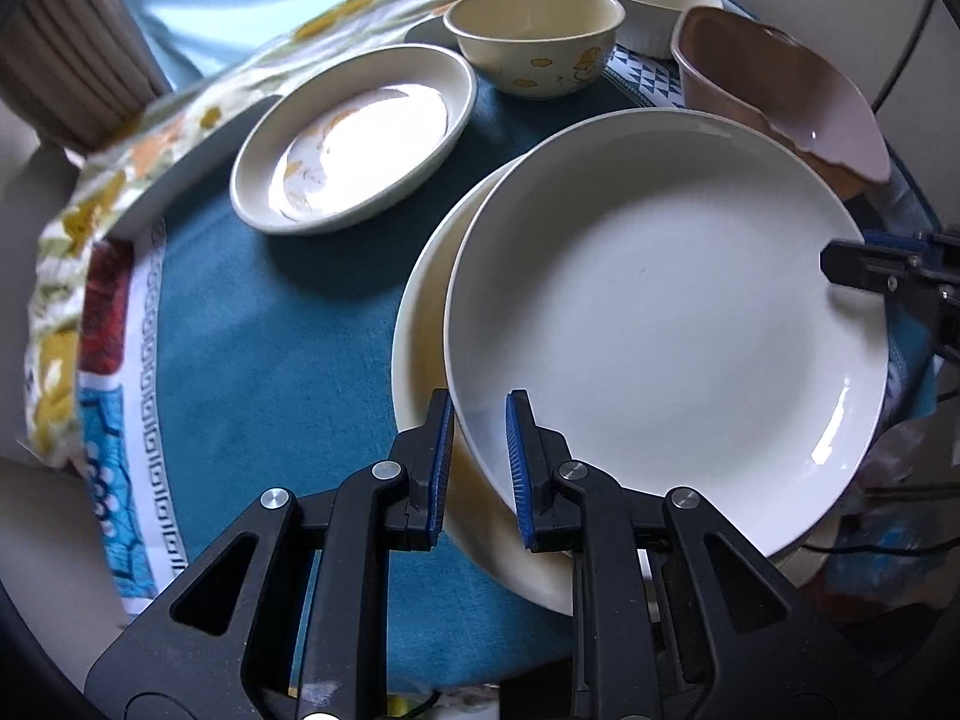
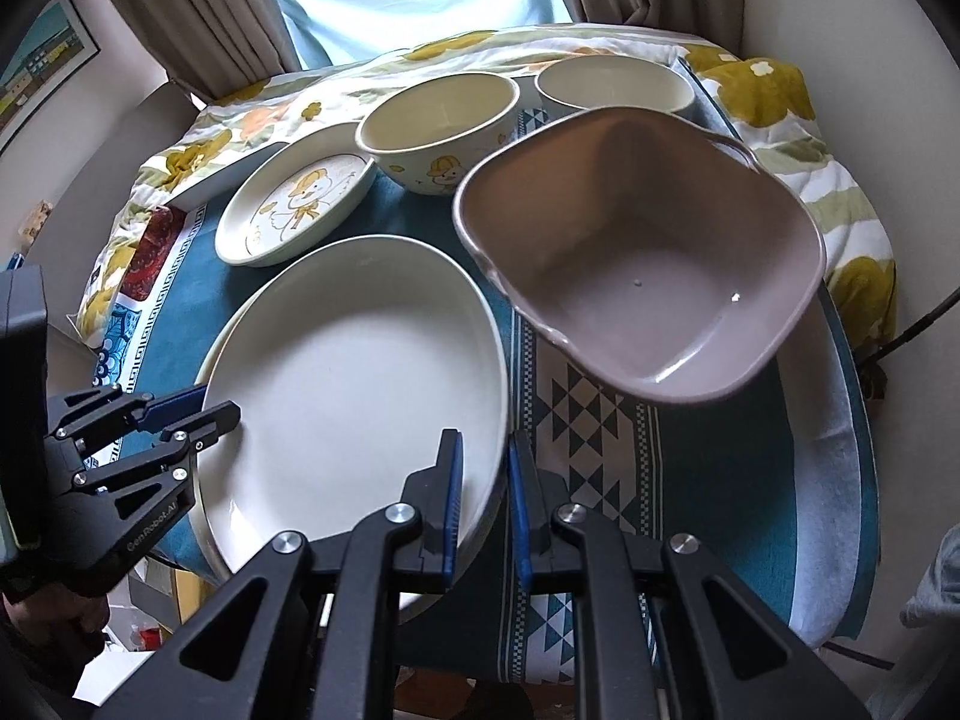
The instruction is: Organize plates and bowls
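Both grippers (image 1: 478,468) (image 2: 485,510) gripping white plate (image 1: 660,312) at opposite rims; seemingly hovering, offset right, over lower plate (image 1: 423,336).

Left hand-held gripper (image 1: 478,468): pads astride near rim of white plate (image 1: 666,324)
White plate: atop cream plate (image 1: 420,348)
Ahead-left: duck dish (image 1: 354,138)
Far ahead: bowl (image 1: 534,42)

One large plate (image 1: 666,324) lies on another (image 1: 420,324), bowls (image 1: 534,48) behind, small plate (image 1: 354,138) to the left
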{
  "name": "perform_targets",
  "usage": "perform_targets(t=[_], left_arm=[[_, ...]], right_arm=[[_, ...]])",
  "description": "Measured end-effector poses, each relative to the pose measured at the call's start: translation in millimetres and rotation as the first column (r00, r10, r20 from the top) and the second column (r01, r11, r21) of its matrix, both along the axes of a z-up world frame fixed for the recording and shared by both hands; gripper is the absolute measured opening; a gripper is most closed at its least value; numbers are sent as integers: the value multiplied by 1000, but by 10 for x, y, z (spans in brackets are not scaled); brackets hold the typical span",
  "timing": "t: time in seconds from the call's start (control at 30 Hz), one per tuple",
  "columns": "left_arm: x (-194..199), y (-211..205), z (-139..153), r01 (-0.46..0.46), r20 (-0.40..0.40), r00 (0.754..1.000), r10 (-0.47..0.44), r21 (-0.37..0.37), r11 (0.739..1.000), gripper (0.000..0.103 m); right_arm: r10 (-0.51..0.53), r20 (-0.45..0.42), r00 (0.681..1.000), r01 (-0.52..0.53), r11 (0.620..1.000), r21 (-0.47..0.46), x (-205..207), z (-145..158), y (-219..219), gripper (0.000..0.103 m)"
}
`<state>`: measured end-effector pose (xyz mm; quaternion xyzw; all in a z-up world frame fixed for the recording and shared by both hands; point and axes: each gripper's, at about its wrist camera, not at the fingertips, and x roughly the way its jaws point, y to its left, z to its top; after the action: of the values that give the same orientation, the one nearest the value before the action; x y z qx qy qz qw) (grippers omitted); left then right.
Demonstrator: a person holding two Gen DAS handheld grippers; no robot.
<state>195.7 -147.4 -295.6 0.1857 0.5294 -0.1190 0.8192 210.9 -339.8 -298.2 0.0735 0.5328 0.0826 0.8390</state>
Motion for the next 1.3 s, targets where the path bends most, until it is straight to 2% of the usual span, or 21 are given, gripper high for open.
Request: perform_targets(t=[0.13,0.3,0.5,0.63,0.7,0.97,1.07,1.17,1.2,1.23,1.27,1.3], left_arm=[[-7,-2,1,5,12,1000,-5,18,1000,16],[-72,-58,21,35,58,997,-40,86,996,16],[-90,-66,19,45,67,996,-52,101,994,16],[-118,-69,15,48,95,994,-62,146,988,16],[-118,-58,19,54,98,993,-68,138,989,16],[-89,-19,48,36,79,996,-44,99,994,16],[-74,24,172,19,64,998,-22,48,999,16],[-56,87,428,-14,77,997,17,-35,999,16],[-48,115,535,-29,85,996,35,-64,998,17],[-44,136,620,-42,92,995,49,-83,996,27],[-41,164,722,-57,104,992,67,-102,993,53],[-44,202,834,-72,124,988,88,-124,990,70]], right_arm=[[8,1,1000,-8,1000,-15,8,-5,19,14],[14,2,1000,-14,1000,-21,-8,-10,47,14],[26,6,1000,-26,998,-49,-14,-4,105,14],[42,10,999,-41,997,-66,-24,2,143,14],[53,17,998,-51,994,-94,-26,4,198,14],[43,27,999,-41,996,-73,-36,32,166,14],[52,61,997,-49,998,-48,-68,166,161,14],[69,111,991,-66,997,-32,-71,393,172,14],[72,118,990,-70,997,-20,-69,440,167,14],[78,125,989,-79,997,2,-58,514,163,14],[85,127,988,-88,996,17,-50,564,164,14],[98,130,987,-102,994,30,-35,642,171,14]])
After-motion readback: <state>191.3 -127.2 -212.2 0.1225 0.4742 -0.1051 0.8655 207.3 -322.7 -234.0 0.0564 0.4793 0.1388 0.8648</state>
